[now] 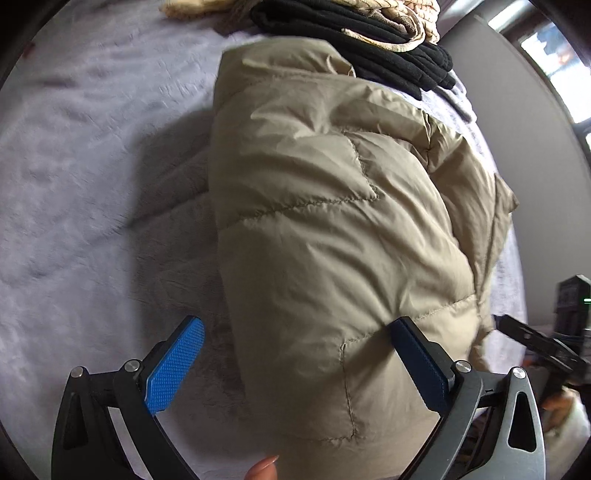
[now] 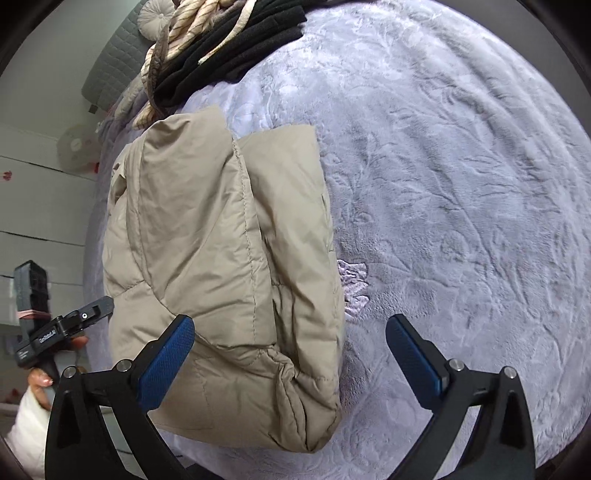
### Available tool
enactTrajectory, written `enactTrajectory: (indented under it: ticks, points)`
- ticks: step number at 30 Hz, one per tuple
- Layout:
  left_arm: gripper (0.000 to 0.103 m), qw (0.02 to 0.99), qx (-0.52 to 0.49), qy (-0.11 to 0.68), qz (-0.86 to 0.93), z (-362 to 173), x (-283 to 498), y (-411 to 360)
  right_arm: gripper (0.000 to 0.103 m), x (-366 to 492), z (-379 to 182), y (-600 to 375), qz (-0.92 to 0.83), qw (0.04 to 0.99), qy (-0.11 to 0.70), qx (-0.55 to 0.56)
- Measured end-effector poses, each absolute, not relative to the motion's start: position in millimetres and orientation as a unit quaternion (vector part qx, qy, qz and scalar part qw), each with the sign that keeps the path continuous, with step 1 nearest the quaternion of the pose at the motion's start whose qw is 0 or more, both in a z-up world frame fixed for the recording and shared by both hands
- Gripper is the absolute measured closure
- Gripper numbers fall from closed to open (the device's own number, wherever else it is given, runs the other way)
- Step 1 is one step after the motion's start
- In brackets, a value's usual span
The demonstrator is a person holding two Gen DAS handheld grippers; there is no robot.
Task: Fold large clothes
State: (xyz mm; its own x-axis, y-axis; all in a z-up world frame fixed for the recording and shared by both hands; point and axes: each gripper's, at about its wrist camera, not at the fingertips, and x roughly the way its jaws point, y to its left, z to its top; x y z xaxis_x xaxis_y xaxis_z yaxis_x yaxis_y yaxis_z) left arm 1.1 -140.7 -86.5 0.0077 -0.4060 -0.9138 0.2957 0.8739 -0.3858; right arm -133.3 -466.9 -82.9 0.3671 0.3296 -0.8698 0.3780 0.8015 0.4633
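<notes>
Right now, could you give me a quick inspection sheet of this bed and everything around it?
Surface: lilac plush blanket, wrinkled.
Job's things: beige puffer jacket folded into a bundle, lying flat.
Clutter: black garment and cream striped cloth piled beyond the jacket.
Grippers: left gripper open above the jacket's near end; right gripper open above the jacket's near corner; neither holds anything.
Cables: nothing seen.
Surroundings: grey quilted headboard, round cushion.

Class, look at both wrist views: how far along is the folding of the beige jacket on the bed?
Done: the jacket lies folded into a compact bundle on the blanket. In hand: nothing; the left tongs and right tongs are open above it. Left: the black and striped pile behind still looks unfolded.
</notes>
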Motion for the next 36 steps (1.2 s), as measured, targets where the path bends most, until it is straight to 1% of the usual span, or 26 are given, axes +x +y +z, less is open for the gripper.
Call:
enactTrajectory:
  ticks: [4,7,12,17,24,28,29,30,31,32,33,34,35,36]
  points:
    - [0.001,0.649,-0.144,0.688,-0.291,-115.9,17.3,-125.3,0.0,-116.3,-92.3,-474.9,0.03,0.756,0.566,0.327]
    - [0.001,0.637,-0.177,0.681,-0.314,-128.4,23.8,-121.2,0.0,-103.6,-101.5,-474.3,0.058,0.751,0.57,0.329]
    - [0.001,0.616,-0.205,0.675,-0.35,-144.9,31.6,-119.1,0.0,-75.4,-133.8,-473.6,0.109,0.722,0.588,0.348]
    - [0.001,0.595,-0.224,0.673,-0.378,-164.4,39.2,-121.0,0.0,-51.9,-162.0,-475.6,0.167,0.687,0.586,0.397]
    - [0.001,0.564,-0.276,0.677,-0.384,-193.5,52.7,-121.9,0.0,-27.4,-184.9,-469.7,0.203,0.66,0.581,0.431]
    - [0.0,0.566,-0.281,0.681,-0.369,-195.8,53.1,-129.2,0.0,-21.7,-190.5,-462.4,0.192,0.653,0.582,0.444]
    - [0.001,0.572,-0.277,0.68,-0.367,-192.4,52.8,-131.0,0.0,-21.3,-190.8,-461.2,0.187,0.65,0.582,0.45]
    - [0.005,0.578,-0.274,0.677,-0.365,-188.3,52.1,-131.8,0.001,-21.2,-191.0,-460.1,0.184,0.647,0.583,0.457]
    - [0.01,0.584,-0.271,0.673,-0.364,-182.5,51.6,-131.9,0.003,-22.0,-190.8,-459.4,0.183,0.643,0.581,0.465]
    - [0.013,0.591,-0.269,0.668,-0.364,-176.4,51.7,-130.9,0.014,-24.2,-189.1,-459.5,0.183,0.641,0.577,0.472]
    - [0.018,0.595,-0.269,0.664,-0.364,-172.5,52.0,-130.4,0.024,-28.2,-187.3,-460.5,0.182,0.641,0.573,0.478]
    - [0.021,0.599,-0.269,0.66,-0.365,-167.0,52.2,-128.9,0.029,-30.4,-183.8,-460.6,0.182,0.642,0.567,0.484]
    - [0.022,0.601,-0.269,0.657,-0.367,-162.1,52.3,-128.2,0.037,-32.8,-178.6,-460.0,0.185,0.644,0.56,0.487]
    - [0.022,0.604,-0.267,0.655,-0.369,-158.2,52.0,-128.2,0.043,-34.2,-173.7,-458.3,0.188,0.646,0.556,0.487]
